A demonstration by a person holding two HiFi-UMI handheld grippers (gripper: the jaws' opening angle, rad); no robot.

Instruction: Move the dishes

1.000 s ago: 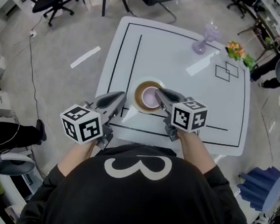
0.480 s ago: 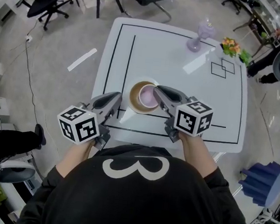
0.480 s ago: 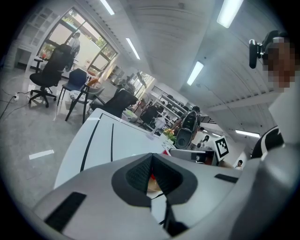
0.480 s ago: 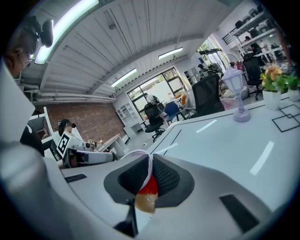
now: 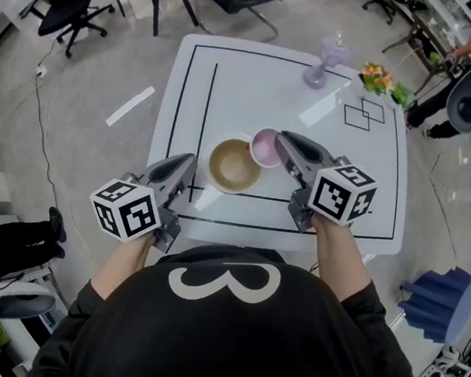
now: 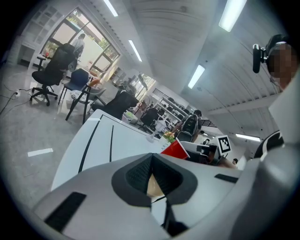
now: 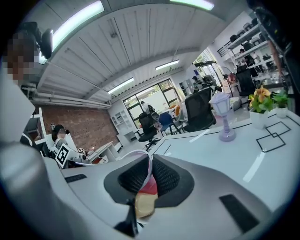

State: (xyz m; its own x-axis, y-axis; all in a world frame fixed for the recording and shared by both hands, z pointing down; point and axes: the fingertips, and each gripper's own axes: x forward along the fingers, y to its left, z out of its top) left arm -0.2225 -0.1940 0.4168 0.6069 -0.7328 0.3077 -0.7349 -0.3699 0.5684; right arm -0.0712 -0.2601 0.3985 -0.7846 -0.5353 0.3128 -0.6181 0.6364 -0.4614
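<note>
1. Two grippers are out over the white square table with black lines (image 5: 311, 108), one in each of my hands.
2. My right gripper (image 5: 281, 140) (image 7: 150, 164) has its jaws pinching the thin rim of the small pink bowl (image 5: 263, 147) (image 7: 149, 187), which hangs from them just beside the right rim of the other dish.
3. That other dish, a round brown bowl with a pale inside (image 5: 234, 165) (image 7: 144, 204) (image 6: 153, 187), rests on the table near the front edge, between my two grippers.
4. My left gripper (image 5: 190, 160) (image 6: 151, 159) hovers at the table's front left, jaws pressed together with nothing between them. The brown bowl shows just past their tips.
5. At the far side stand a lavender stemmed vase (image 5: 318, 69) (image 7: 226, 119) and a small pot of yellow and orange flowers (image 5: 379, 76) (image 7: 262, 105), both well apart from the bowls.
</note>
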